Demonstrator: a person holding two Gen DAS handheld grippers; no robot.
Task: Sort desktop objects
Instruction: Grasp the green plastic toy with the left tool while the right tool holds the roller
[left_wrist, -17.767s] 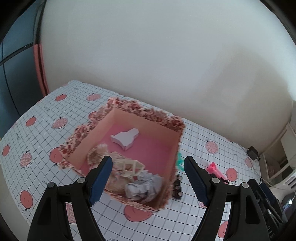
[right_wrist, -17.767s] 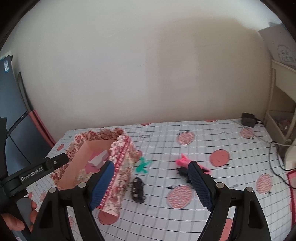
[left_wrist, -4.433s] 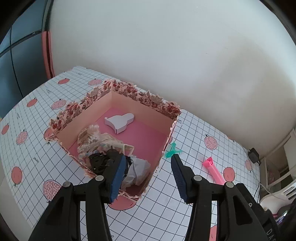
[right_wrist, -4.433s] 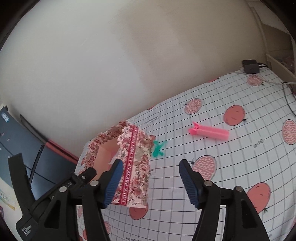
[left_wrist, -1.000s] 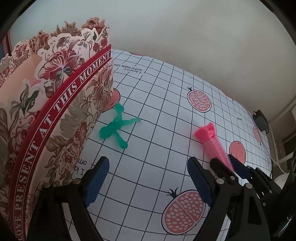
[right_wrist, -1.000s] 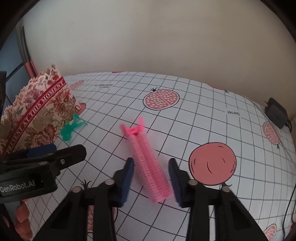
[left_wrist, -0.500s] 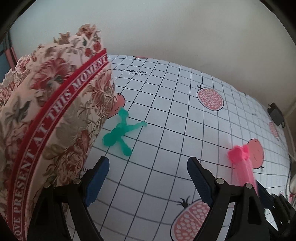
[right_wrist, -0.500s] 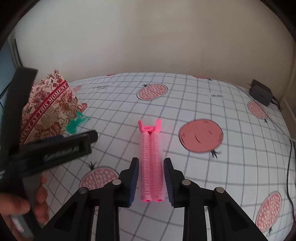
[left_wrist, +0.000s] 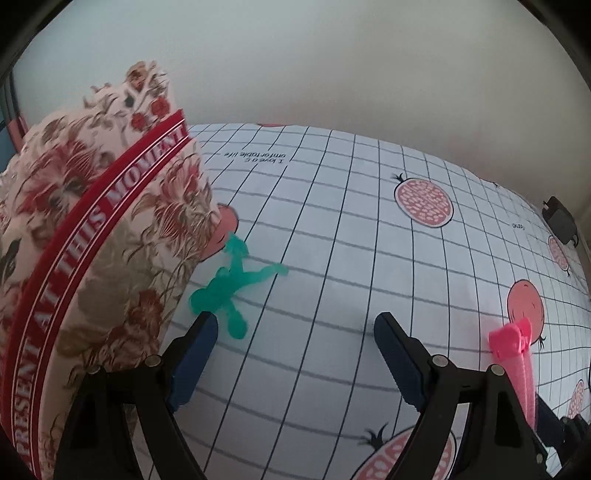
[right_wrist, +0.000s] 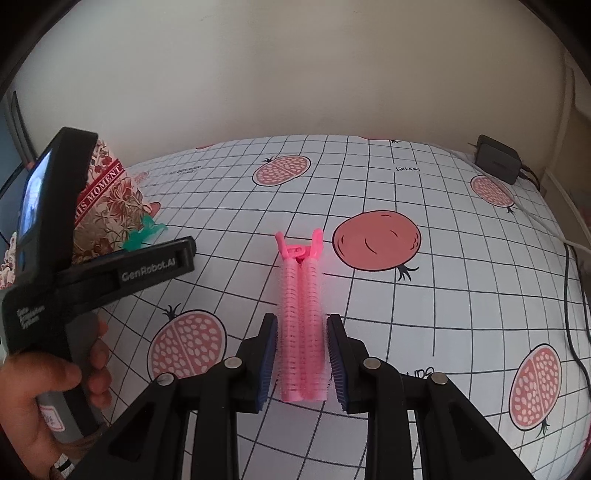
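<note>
Right jaws clamping pink hair clip (right_wrist: 302, 325), left spread

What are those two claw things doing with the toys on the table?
A person is tidying toys. The right claw has pinched the pink hair roller clip. The left claw is open, just in front of the green figure lying beside the flowery box.

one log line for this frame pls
right claw: shut on pink hair clip | left claw: open, empty, by green toy | floral box: left of toy
</note>
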